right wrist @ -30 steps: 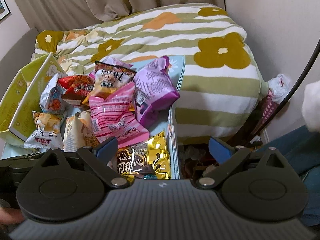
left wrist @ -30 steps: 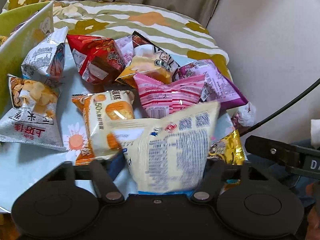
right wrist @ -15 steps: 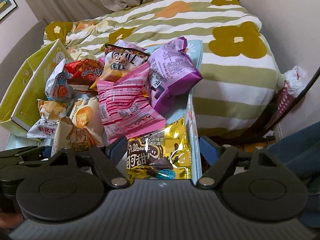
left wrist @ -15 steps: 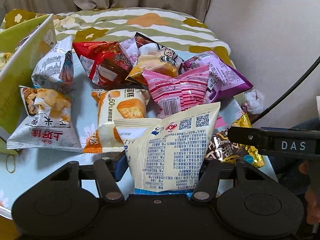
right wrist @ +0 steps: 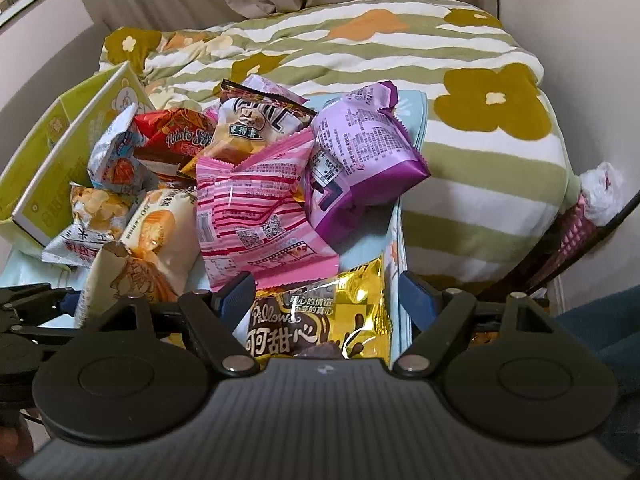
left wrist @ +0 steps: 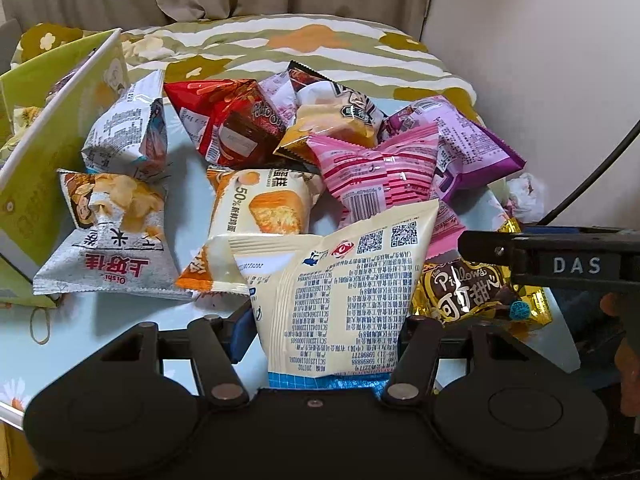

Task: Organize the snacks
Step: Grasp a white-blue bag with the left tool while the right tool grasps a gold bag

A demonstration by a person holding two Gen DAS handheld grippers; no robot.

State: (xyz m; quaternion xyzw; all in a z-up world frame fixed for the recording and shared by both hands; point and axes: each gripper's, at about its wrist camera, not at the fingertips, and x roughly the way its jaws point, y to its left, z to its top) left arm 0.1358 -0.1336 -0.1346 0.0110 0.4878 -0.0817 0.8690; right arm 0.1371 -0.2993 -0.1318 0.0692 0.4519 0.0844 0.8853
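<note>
My left gripper (left wrist: 324,328) is shut on a cream snack packet (left wrist: 340,280) that stands upright between its blue fingers, printed back facing the camera. The same packet (right wrist: 116,280) shows at the lower left of the right wrist view. A gold chocolate packet (right wrist: 328,312) lies flat at the table's right edge. My right gripper (right wrist: 328,292) straddles it, jaws wide and pads not visibly pressing it. From the left wrist view the gold packet (left wrist: 468,288) lies under the right gripper's black body. Behind lie a pink packet (left wrist: 380,172), a purple one (left wrist: 468,148) and a red one (left wrist: 228,124).
A green cardboard box (left wrist: 52,140) stands open at the left of the light-blue tablecloth (left wrist: 100,320). Several more packets lie in front of it. The table's right edge (right wrist: 400,240) drops beside a bed with a striped floral blanket (right wrist: 440,80). A black cable (left wrist: 592,176) hangs on the right.
The right gripper has come down over the gold packet and its jaws have narrowed slightly. It now reaches further into the left wrist view. The left gripper still holds the cream packet.
</note>
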